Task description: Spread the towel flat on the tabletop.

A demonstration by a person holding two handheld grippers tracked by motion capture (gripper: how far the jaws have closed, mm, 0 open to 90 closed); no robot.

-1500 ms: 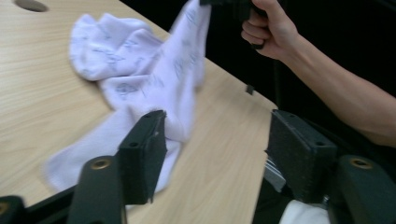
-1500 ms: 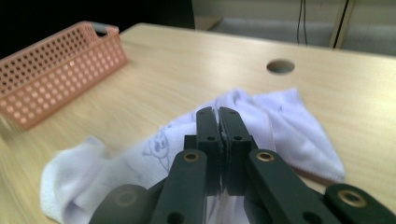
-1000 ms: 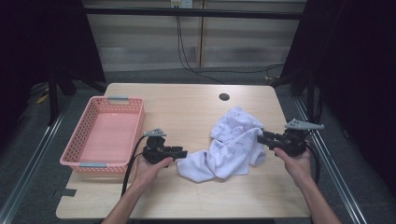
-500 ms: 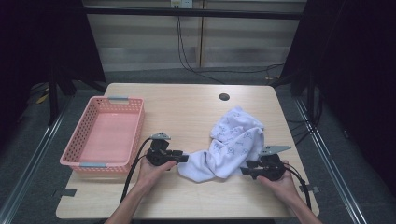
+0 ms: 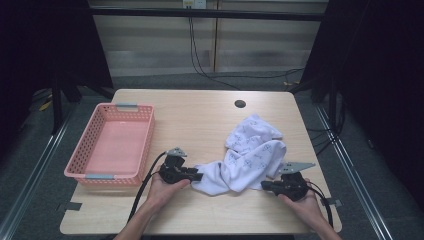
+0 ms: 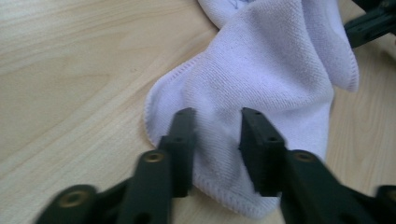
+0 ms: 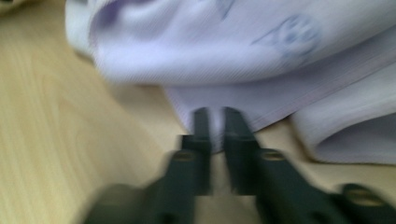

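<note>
A white towel (image 5: 250, 155) with a faint blue print lies crumpled on the wooden table (image 5: 200, 115), right of centre. My left gripper (image 5: 197, 176) is at its near left corner. In the left gripper view the jaws (image 6: 217, 126) have just been closing and pinch a fold of the towel (image 6: 271, 70) between them. My right gripper (image 5: 265, 185) is at the towel's near right edge. Its jaws (image 7: 215, 116) have also just been closing, and stand nearly together on a thin hem of the towel (image 7: 210, 51). Both grippers rest low on the table.
A pink plastic basket (image 5: 80, 172) stands empty at the table's left side, close to my left hand. A small dark hole (image 5: 240, 104) sits near the far edge. Bare wood stretches behind the towel and along the front edge.
My right gripper came down and leftward from the table's right edge to the towel's near right edge. The left gripper stayed at the towel's left corner.
</note>
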